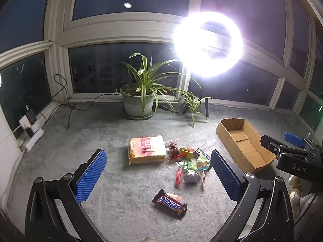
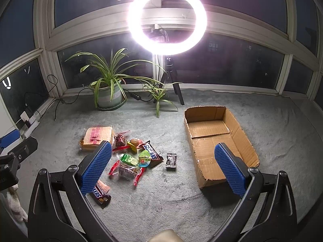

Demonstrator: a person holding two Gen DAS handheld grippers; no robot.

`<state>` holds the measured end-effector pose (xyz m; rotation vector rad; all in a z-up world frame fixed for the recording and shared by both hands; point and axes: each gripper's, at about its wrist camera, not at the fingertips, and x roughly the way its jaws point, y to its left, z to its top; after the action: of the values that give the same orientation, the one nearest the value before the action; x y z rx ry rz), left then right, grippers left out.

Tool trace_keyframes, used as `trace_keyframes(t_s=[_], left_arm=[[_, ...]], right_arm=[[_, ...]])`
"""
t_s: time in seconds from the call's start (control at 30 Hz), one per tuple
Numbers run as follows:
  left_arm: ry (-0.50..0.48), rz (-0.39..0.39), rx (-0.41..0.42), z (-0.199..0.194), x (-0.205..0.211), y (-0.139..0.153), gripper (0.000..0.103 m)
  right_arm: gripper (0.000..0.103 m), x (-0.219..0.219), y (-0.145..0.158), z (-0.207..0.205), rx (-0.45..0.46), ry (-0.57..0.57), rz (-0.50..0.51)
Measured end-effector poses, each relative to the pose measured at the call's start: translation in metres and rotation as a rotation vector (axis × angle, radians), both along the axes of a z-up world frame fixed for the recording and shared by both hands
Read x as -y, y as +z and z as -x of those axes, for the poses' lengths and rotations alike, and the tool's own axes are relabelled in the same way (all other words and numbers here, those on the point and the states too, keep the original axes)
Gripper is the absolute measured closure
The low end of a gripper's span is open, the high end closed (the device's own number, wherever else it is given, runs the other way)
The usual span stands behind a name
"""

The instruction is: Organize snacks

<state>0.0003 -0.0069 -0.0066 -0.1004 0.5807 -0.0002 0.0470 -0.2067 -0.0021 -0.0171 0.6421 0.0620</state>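
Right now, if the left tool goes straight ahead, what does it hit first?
Likely the snack pile on the carpet, between its open pads. The Snickers bar lies nearer but lower in view; depth is unclear.

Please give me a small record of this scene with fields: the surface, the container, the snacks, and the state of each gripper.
surface: grey carpet
container: open cardboard box, nothing visible inside, to the right of the snacks
snacks: bread package; near Snickers bar lying apart; second Snickers bar in the pile; small dark packet alone beside the pile
left gripper: open, holds nothing, above the carpet
right gripper: open, holds nothing
background: potted plant, ring light
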Motion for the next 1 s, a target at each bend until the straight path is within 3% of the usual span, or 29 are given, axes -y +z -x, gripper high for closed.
trace_keyframes(t_s=[0.8, 1.0], left_arm=[[0.016, 0.025, -0.088, -0.011, -0.014, -0.027, 0.003], [0.032, 0.035, -0.137, -0.013, -0.021, -0.044, 0.007]], right_arm=[[0.0, 0.025, -0.037, -0.008, -0.04, 0.008, -0.024], [0.0, 0.034, -0.055, -0.016, -0.113, 0.0, -0.017]])
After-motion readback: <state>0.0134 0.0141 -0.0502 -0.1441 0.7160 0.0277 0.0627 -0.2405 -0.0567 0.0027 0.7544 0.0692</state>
